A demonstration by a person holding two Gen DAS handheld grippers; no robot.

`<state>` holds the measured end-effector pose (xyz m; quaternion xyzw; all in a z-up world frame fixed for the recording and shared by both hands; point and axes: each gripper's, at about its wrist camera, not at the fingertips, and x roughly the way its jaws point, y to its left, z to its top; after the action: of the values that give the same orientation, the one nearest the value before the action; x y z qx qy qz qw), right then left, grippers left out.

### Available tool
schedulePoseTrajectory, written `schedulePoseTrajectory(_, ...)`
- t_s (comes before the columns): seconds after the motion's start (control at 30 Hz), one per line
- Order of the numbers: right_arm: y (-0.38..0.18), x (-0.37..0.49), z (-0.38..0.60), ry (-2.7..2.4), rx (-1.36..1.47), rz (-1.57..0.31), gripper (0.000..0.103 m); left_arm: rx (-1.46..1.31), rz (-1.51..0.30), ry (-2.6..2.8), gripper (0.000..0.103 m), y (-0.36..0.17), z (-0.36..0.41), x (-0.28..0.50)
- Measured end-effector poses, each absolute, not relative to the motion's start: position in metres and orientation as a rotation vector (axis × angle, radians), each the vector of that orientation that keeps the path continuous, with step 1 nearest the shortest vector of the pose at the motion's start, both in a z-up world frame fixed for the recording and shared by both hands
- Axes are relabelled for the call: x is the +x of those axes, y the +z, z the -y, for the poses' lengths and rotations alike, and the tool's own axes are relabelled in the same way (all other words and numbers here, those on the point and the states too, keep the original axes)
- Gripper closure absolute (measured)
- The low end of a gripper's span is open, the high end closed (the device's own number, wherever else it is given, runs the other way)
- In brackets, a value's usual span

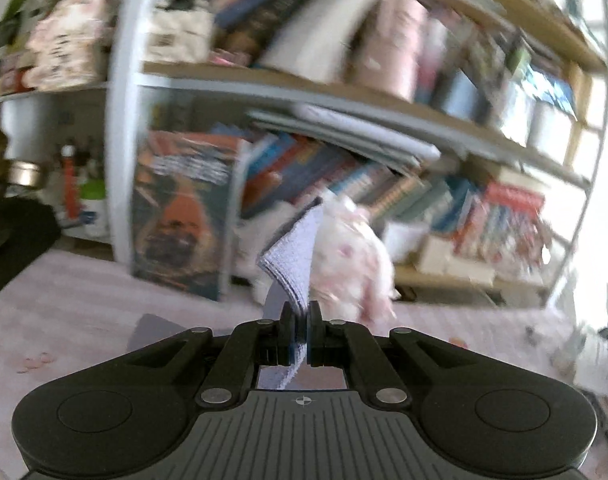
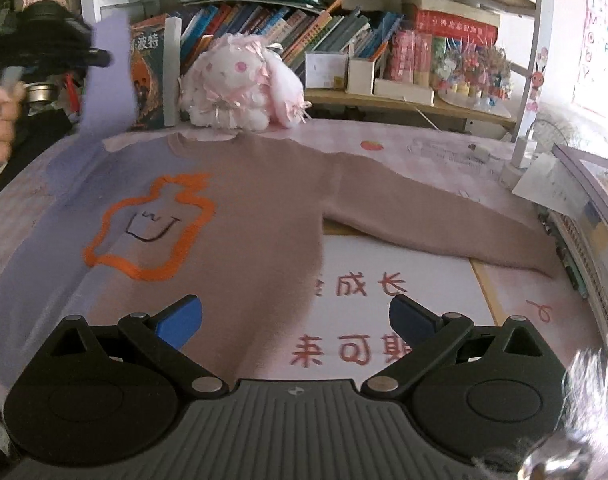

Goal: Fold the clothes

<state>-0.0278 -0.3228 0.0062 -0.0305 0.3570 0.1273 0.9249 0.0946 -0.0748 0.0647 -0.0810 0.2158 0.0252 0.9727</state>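
On the far left of the right wrist view, the left hand-held gripper (image 2: 100, 57) is up in the air, clamped on the lilac knitted sleeve (image 2: 110, 80) of the two-tone sweater, and its own camera confirms it: jaws pinched tight on the cuff (image 1: 294, 264), cloth bunched between the pads and blur all over the bookshelf (image 1: 344, 92) behind. So the step in hand looks like the first sleeve fold, lilac sleeve lifted off the pink-covered table (image 2: 424, 148), ready to swing in across the chest. Moving right, the soft lilac-and-dusty-pink sweater with the orange outlined smiley patch (image 2: 232, 216) lies flat, front up, collar toward the fluffy white-and-pink plush bunny (image 2: 240, 88) at the back edge. Further right, the pink sleeve (image 2: 436, 224) stretches out flat over a white printed sheet with red characters (image 2: 384, 312). The right hand-held gripper (image 2: 295, 322) hovers low over the hem, blue pads spread wide, holding nothing. Next move, by my read: carry the lilac sleeve rightward, lay it across the body without dragging the torso, then send the free gripper for the pink sleeve.
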Motion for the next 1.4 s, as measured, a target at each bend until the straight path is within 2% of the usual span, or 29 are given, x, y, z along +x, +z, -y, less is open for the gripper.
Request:
schedulePoseTrajectory(0.3,-0.001,-0.02,0.359,0.25,-0.051,-0.758,0.002,-0.079,-0.549,0.021,0.1,0.025,0.131,0.115)
schedulePoseTrajectory(0.73,-0.005,-0.013,0.369,0.263,-0.07,-0.782,0.002,-0.002,-0.648,0.004,0.099,-0.014,0.168,0.127)
schedulePoseTrajectory(0.9,-0.005,-0.013,0.368,0.262,-0.083,-0.789,0.002,0.023,-0.597,0.046,0.1,-0.019,0.18,0.132)
schedulePoseTrajectory(1.07,-0.006,-0.017,0.367,0.269,-0.108,-0.79,0.002,0.064,-0.688,0.019,0.099,-0.033,0.192,0.14)
schedulePoseTrajectory(1.1,-0.006,-0.016,0.368,0.265,-0.106,-0.795,0.002,0.072,-0.707,0.013,0.093,-0.036,0.195,0.142)
schedulePoseTrajectory(1.23,-0.007,-0.016,0.374,0.242,-0.091,-0.8,0.002,0.105,-0.779,-0.009,0.087,-0.046,0.204,0.149)
schedulePoseTrajectory(1.27,-0.006,-0.016,0.374,0.24,-0.091,-0.798,0.002,0.112,-0.796,-0.019,0.076,-0.048,0.206,0.15)
schedulePoseTrajectory(1.3,-0.006,-0.017,0.374,0.239,-0.092,-0.795,0.002,0.116,-0.801,-0.059,0.057,-0.048,0.208,0.147)
schedulePoseTrajectory(1.33,-0.006,-0.017,0.374,0.24,-0.092,-0.795,0.002,0.118,-0.805,-0.096,0.049,-0.047,0.209,0.144)
schedulePoseTrajectory(1.4,-0.006,-0.016,0.374,0.245,-0.088,-0.796,0.002,0.1,-0.782,-0.132,0.049,-0.039,0.203,0.131)
